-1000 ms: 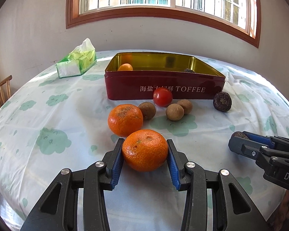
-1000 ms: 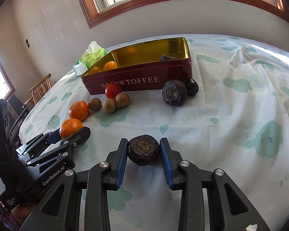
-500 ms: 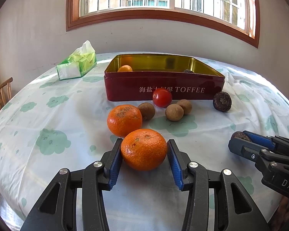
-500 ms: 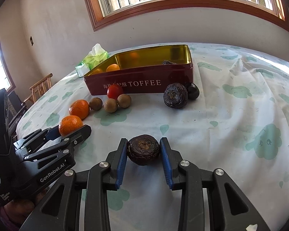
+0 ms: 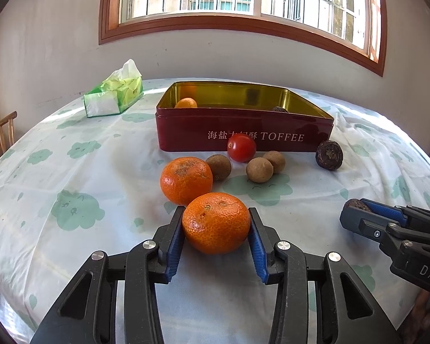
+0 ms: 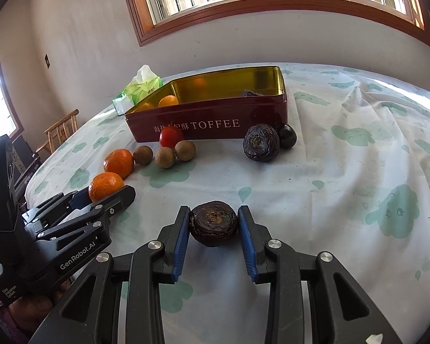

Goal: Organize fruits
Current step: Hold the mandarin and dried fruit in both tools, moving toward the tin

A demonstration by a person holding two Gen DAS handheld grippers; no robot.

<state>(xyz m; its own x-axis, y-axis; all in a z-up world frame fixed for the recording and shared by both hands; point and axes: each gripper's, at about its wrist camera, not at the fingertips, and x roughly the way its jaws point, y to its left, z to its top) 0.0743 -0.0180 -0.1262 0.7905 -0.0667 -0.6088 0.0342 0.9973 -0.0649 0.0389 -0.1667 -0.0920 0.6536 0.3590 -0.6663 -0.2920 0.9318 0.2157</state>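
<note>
L jaws closing on mandarin (image 5: 216, 222) | R jaws unchanged, clamping passion fruit (image 6: 213, 223)

right gripper (image 6: 214, 223) pinching wrinkled dark fruit (image 6: 213, 223) (on tablecloth (image 6: 344, 177)) | toffee tin (image 6: 215, 126) beyond

We see the left gripper (image 5: 216, 223) closing in on the near orange (image 5: 216, 222): half a second ago a gap showed beside the fruit, and now both blue pads (image 5: 175, 239) touch its skin. In the right wrist view the toffee tin (image 6: 212, 121) and the window sit slightly differently in frame than before.
</note>
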